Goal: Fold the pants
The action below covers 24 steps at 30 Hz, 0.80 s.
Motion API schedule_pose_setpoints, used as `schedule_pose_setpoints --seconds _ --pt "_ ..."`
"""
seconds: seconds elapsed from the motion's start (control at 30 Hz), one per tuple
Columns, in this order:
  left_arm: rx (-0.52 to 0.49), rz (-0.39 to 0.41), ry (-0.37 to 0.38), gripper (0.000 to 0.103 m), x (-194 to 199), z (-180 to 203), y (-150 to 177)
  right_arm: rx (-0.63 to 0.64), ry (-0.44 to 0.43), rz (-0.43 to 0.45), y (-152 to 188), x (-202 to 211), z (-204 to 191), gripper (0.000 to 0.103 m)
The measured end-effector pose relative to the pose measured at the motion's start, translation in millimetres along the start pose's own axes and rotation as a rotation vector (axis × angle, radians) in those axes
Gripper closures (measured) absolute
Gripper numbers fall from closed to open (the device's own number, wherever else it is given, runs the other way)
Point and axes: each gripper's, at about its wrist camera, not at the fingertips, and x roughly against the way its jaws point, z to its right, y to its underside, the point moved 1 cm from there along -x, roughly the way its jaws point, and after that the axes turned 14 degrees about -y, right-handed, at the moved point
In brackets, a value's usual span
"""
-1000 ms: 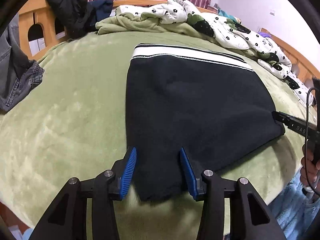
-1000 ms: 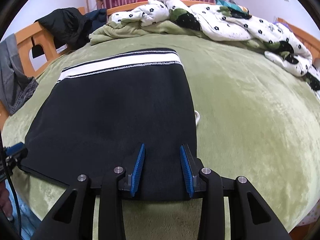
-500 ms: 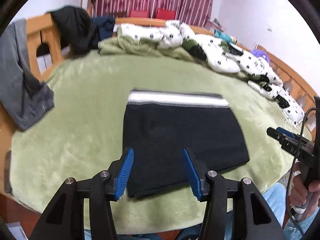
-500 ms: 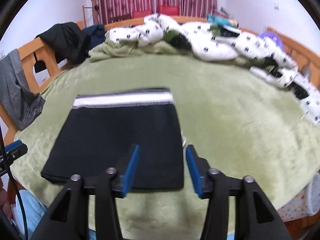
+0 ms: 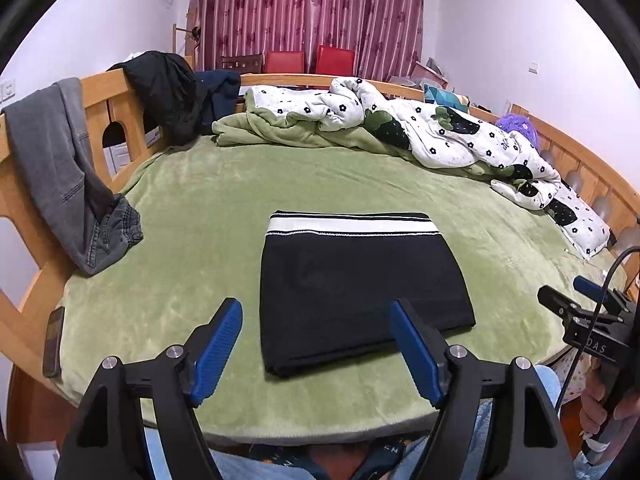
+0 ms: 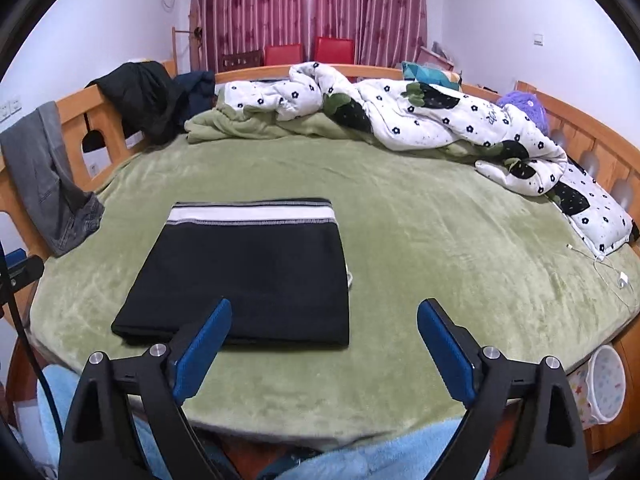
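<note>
The black pants point(image 5: 352, 284) lie folded into a flat rectangle on the green bed point(image 5: 192, 216), with the white-striped waistband at the far edge. They also show in the right wrist view point(image 6: 252, 272). My left gripper point(image 5: 316, 344) is open and empty, held back above the near edge of the bed in front of the pants. My right gripper point(image 6: 324, 344) is open and empty, also drawn back over the near edge, to the right of the pants. The right gripper also shows at the right of the left wrist view point(image 5: 580, 300).
A floral quilt point(image 5: 420, 128) is bunched along the far and right side. Grey jeans point(image 5: 68, 176) and a black jacket point(image 5: 164, 96) hang on the wooden bed frame at left. A phone point(image 5: 54, 340) lies at the left edge. A white cable point(image 6: 604, 268) lies at right.
Both grippers have let go of the pants, opened wide and pulled back and up from the bed. The folded pants stay flat where they were.
</note>
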Motion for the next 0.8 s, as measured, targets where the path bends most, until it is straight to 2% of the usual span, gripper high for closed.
schedule_pose_setpoints --seconds 0.17,0.8 --pt "0.013 -0.005 -0.01 0.026 8 -1 5 -0.019 -0.027 -0.021 5 8 1 0.01" --pt "0.022 -0.011 -0.026 0.024 12 -8 11 -0.014 0.01 -0.017 12 16 -5 0.01"
